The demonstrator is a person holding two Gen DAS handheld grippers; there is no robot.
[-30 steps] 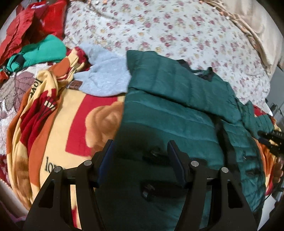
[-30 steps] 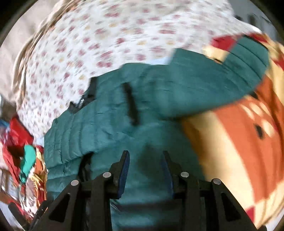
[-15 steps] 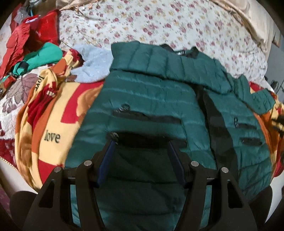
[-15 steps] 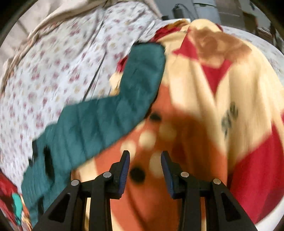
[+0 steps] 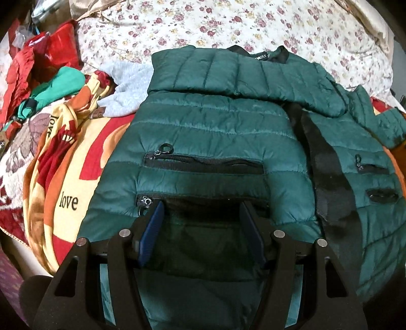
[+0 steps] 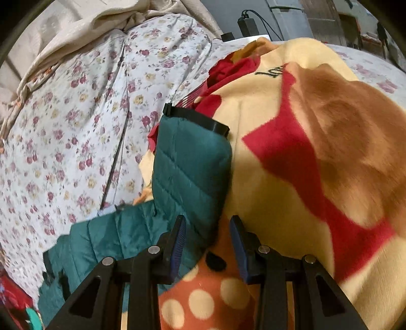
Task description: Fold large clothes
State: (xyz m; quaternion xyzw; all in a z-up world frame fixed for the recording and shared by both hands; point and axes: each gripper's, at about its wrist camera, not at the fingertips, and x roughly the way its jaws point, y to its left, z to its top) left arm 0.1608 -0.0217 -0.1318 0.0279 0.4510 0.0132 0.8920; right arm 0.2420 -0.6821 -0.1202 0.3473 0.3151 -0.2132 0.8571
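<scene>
- The green puffer jacket (image 5: 215,132) lies front-up on the cartoon blanket (image 5: 63,182), collar towards the floral sheet (image 5: 253,20). 1 sleeve is already laid across the chest just under the collar.
- My left gripper (image 5: 201,226) hovers over the lower front panel, just beside the lower pocket zip (image 5: 146,203). Its jaws stand roughly half open with jacket fabric showing between them, but I cannot see either pad pressing, so I count it as holding nothing.
- My right gripper (image 6: 206,241) is at the other sleeve (image 6: 190,172), which runs out onto the blanket with its black cuff (image 6: 198,118) at the far end. The jaws are narrow and parted; the sleeve's edge sits by the left pad, spotted blanket fills the gap, and nothing is gripped.
- As I judge it, the step in hand is bringing this 2nd sleeve in across the body.
- To do it well, I would grasp nearer the cuff than the shoulder, so the whole sleeve follows.
- I would pinch only the padded sleeve; the fleece blanket lies directly beneath and could easily come along.
- Puffer fill springs back, so I would lay the sleeve flat and press it before letting go.
- The left gripper can pin the hem side to stop the slick shell sliding.
</scene>
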